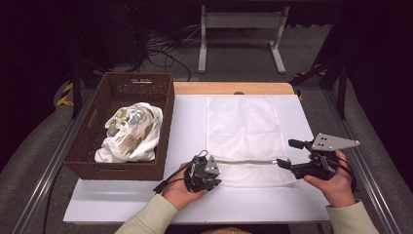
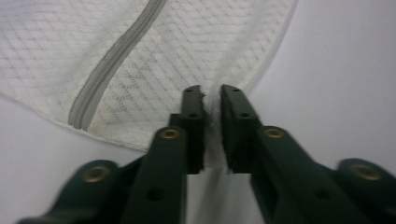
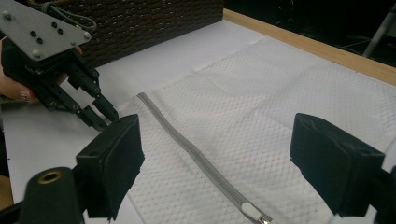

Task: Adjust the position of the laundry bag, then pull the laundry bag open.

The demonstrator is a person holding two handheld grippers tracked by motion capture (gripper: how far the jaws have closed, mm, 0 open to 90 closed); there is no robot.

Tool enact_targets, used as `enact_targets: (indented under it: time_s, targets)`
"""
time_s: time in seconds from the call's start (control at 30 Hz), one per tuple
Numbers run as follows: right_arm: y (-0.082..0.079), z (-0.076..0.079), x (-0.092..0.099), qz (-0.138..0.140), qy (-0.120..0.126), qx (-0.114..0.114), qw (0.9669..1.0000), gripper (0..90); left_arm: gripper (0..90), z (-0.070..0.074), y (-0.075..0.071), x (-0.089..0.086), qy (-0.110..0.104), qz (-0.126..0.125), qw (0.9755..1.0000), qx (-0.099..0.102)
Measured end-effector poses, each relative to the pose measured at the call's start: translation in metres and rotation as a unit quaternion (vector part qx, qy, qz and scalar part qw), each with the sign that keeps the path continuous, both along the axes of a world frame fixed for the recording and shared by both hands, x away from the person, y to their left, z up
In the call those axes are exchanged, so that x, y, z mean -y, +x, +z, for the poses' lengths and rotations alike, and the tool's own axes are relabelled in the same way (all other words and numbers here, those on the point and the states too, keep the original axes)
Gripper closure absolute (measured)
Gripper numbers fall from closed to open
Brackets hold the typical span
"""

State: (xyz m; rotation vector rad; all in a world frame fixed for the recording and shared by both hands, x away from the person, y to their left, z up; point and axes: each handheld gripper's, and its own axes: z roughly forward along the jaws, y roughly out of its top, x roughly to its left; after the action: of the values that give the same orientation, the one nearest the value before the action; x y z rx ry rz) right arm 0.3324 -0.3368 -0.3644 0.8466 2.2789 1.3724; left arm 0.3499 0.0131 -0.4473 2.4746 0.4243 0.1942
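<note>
1. Mesh laundry bag (image 1: 242, 139) lies flat on the white table (image 1: 185, 131), zipper (image 1: 246, 162) near its front edge.
2. Left gripper (image 2: 212, 95) pinches the bag's corner hem; thin bite, mesh may slip out when pulled.
3. Right gripper (image 3: 219, 158) gapes wide over the zipper, holding nothing; it could miss the small zipper pull (image 3: 254, 212).
4. Tugging one-sided likely bunches the bag toward the wicker basket (image 1: 160, 97).
</note>
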Motion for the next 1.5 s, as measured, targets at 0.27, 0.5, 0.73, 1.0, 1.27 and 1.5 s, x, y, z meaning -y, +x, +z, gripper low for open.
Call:
enact_targets:
  time_s: [0.27, 0.5, 0.73, 1.0, 1.27, 1.5]
  targets:
    - [-0.003, 0.000, 0.005, -0.002, 0.004, -0.009, 1.0000, 19.6, 90.0, 0.015, -0.006, -0.007, 0.006, -0.021, 0.9997, -0.012]
    - [-0.003, -0.001, 0.010, -0.006, -0.013, -0.028, 0.9995, 33.9, 90.0, 0.021, -0.020, -0.011, 0.035, -0.055, 0.9973, -0.036]
    - [-0.003, -0.002, 0.011, -0.008, -0.025, -0.044, 0.9987, 43.4, 89.3, 0.020, -0.025, -0.008, 0.057, -0.084, 0.9929, -0.061]
    - [-0.003, -0.003, 0.013, -0.016, -0.028, -0.052, 0.9981, 45.3, 51.3, 0.028, -0.019, -0.010, -0.019, -0.066, 0.9953, -0.069]
    - [-0.007, -0.003, 0.017, -0.024, -0.024, -0.057, 0.9978, 53.6, 45.4, 0.039, -0.006, -0.024, -0.129, 0.005, 0.9905, -0.048]
    - [-0.004, -0.010, 0.020, -0.035, -0.027, -0.077, 0.9960, 57.1, 41.3, 0.039, 0.006, -0.028, -0.158, 0.055, 0.9854, -0.032]
